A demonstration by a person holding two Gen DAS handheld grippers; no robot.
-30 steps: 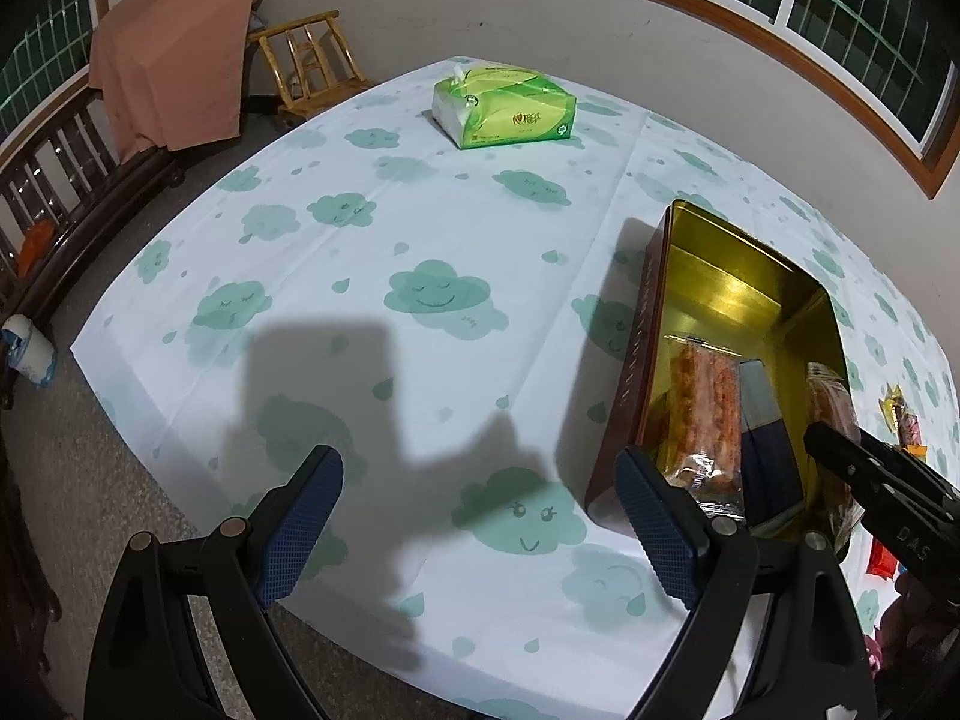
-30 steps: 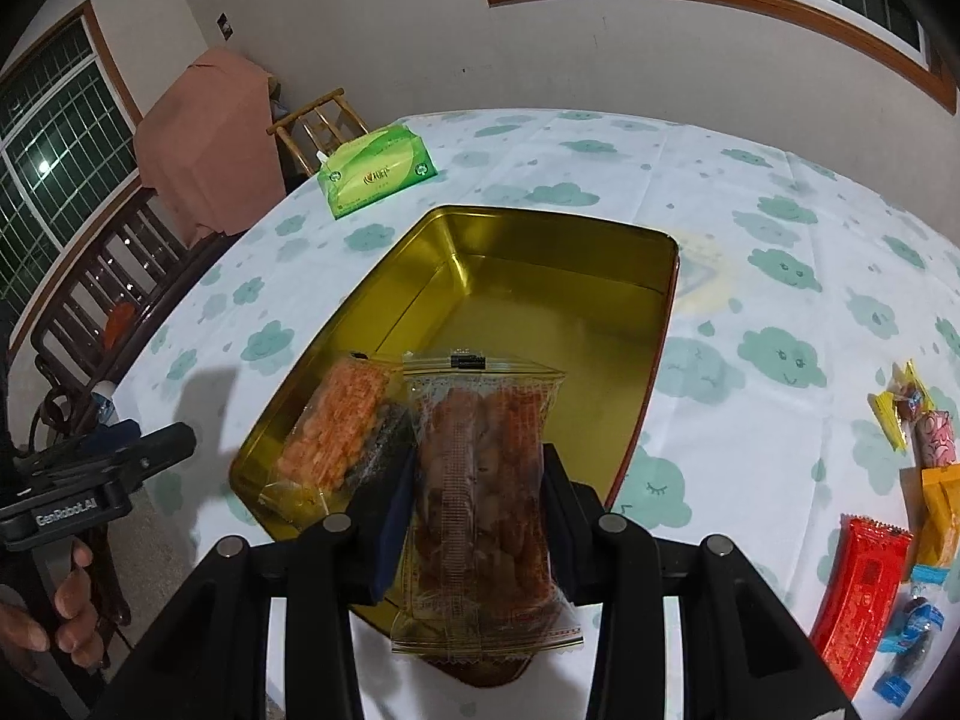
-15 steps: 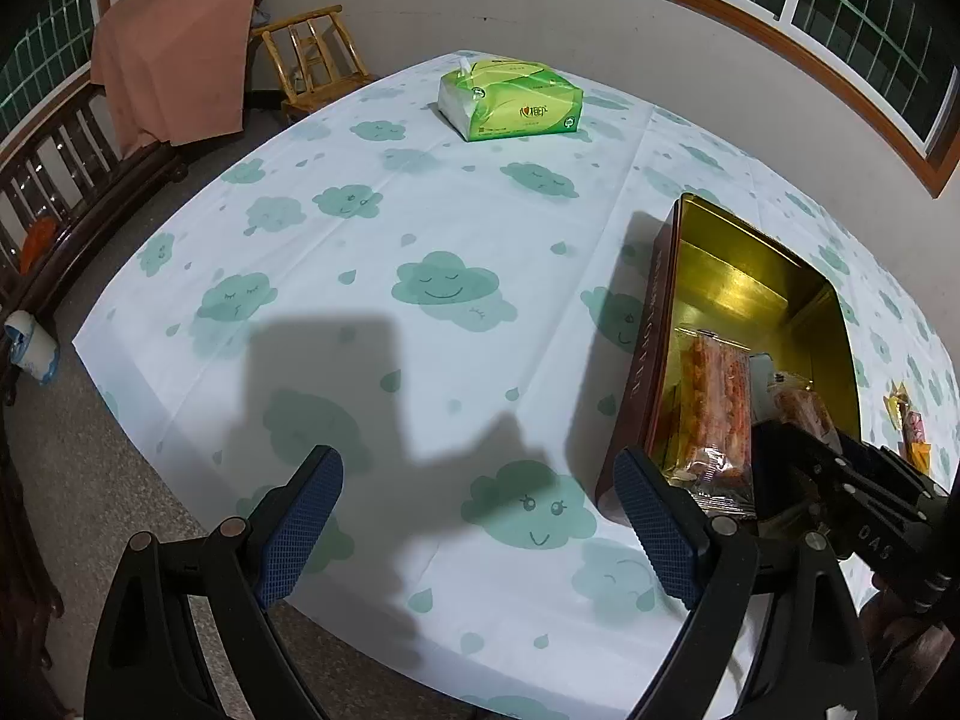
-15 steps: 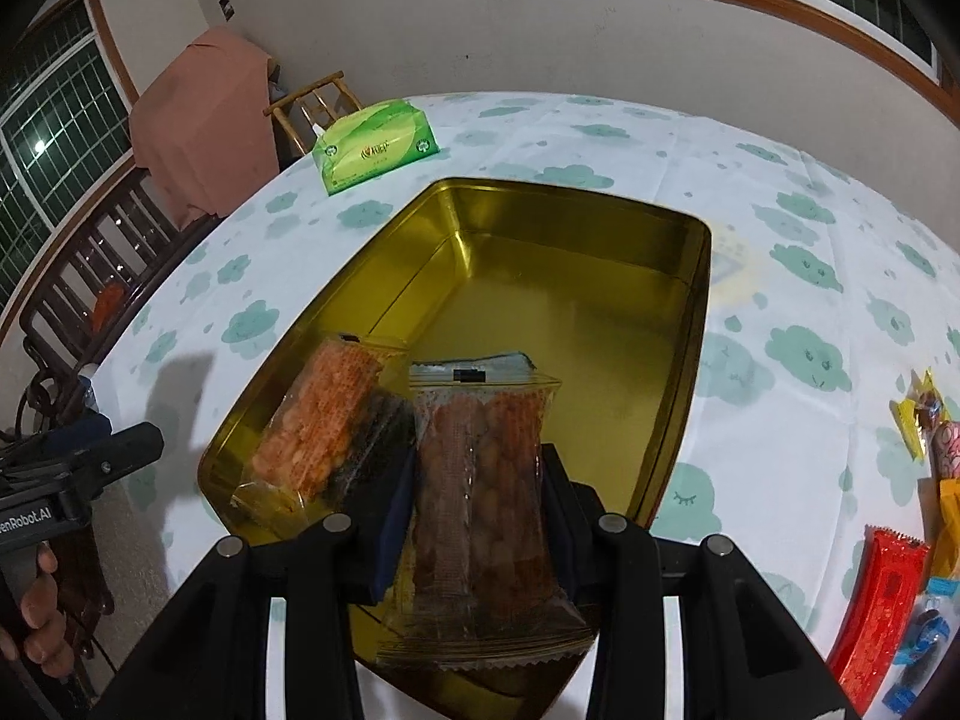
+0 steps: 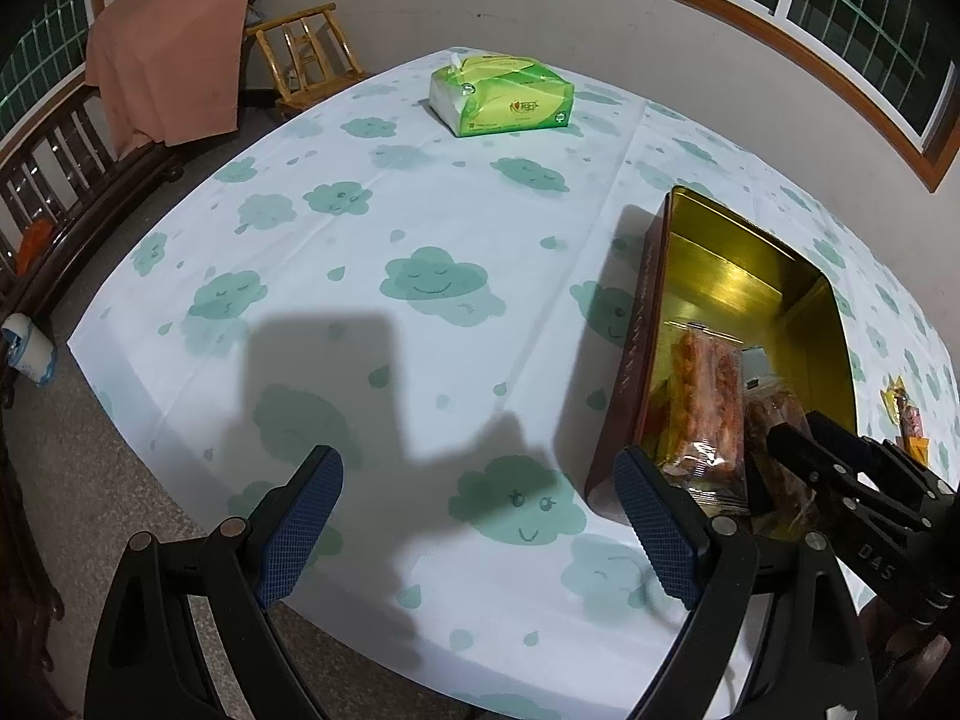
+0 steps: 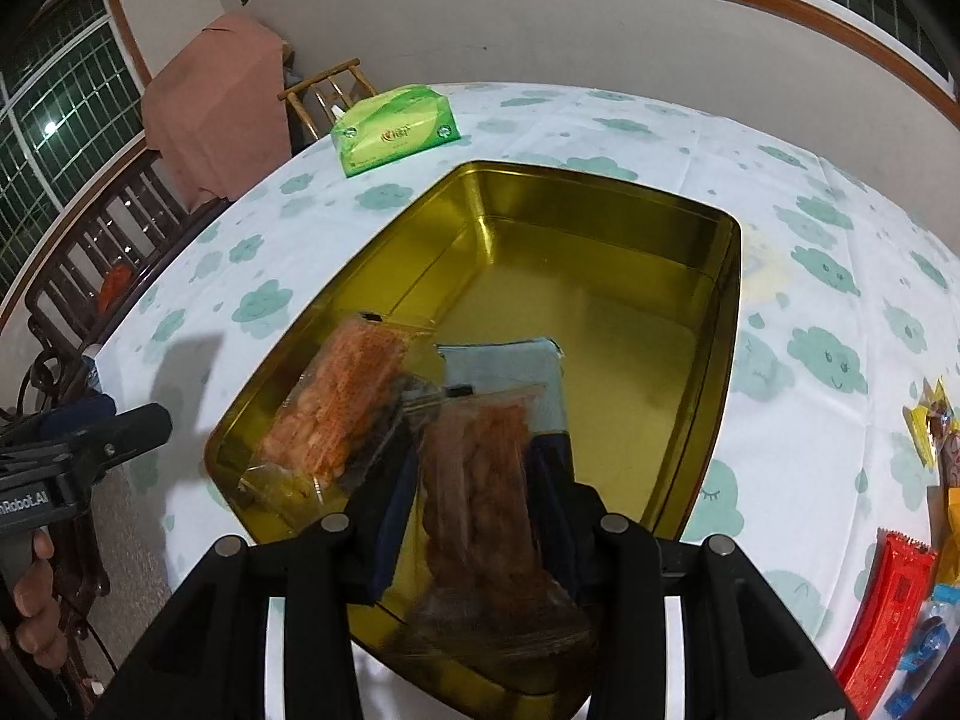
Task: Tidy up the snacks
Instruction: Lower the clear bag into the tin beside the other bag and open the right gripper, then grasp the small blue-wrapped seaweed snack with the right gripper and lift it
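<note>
Holding the clear packet of reddish-brown snacks (image 6: pixel 486 480) between its pads, your right gripper (image 6: pixel 474 468) is hanging over the near end of the gold rectangular metal tin (image 6: pixel 600 228), its jaws having just been easing apart with the packet between them. The packet's long axis is running along the tin's length, beside the clear packet of orange snacks (image 6: pixel 342 408) and over a grey-blue packet (image 6: pixel 510 366). Your left gripper (image 5: pixel 480 534) is standing wide and empty over the cloud-print tablecloth (image 5: pixel 420 210), left of the tin, so your right is nearer.
</note>
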